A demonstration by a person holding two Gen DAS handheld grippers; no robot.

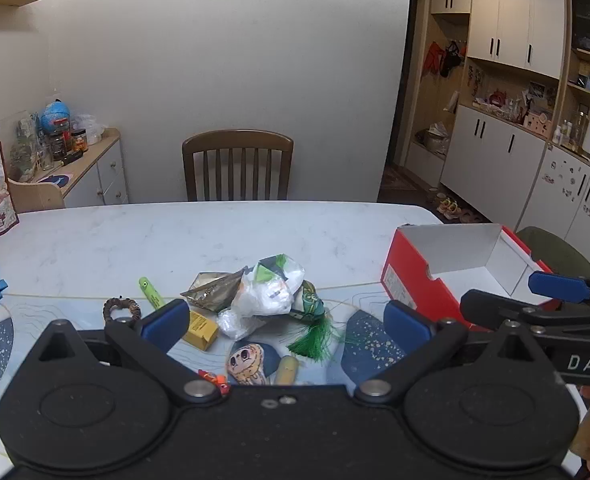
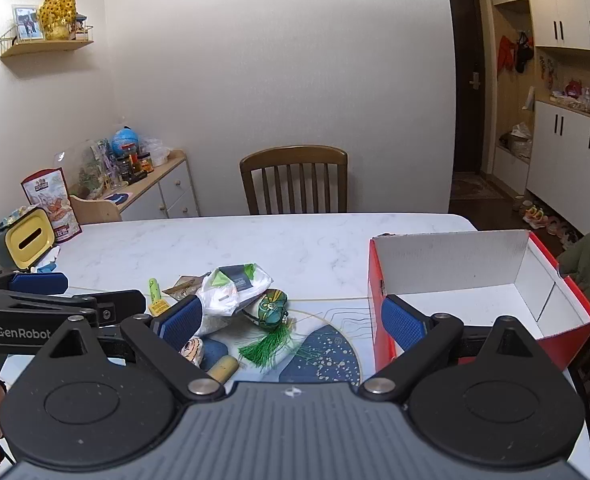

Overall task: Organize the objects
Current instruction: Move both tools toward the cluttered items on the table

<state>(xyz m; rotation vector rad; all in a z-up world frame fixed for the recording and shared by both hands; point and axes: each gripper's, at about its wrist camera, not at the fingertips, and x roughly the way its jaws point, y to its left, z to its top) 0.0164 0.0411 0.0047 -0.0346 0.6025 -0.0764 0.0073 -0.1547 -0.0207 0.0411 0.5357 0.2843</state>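
Soft, even indoor light, no glare. Fisheye bends the edges, corners go dark. Focus stays fairly sharp throughout.

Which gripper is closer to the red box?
The right gripper: the red box sits just beyond its right finger. The left gripper hovers over the clutter pile, with the box off to its right.

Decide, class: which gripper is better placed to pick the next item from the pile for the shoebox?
Probably the left gripper. Its open fingers frame the pile around the white plastic bag. The right gripper, also open, sits nearer the empty red shoebox, with the pile off its left finger.
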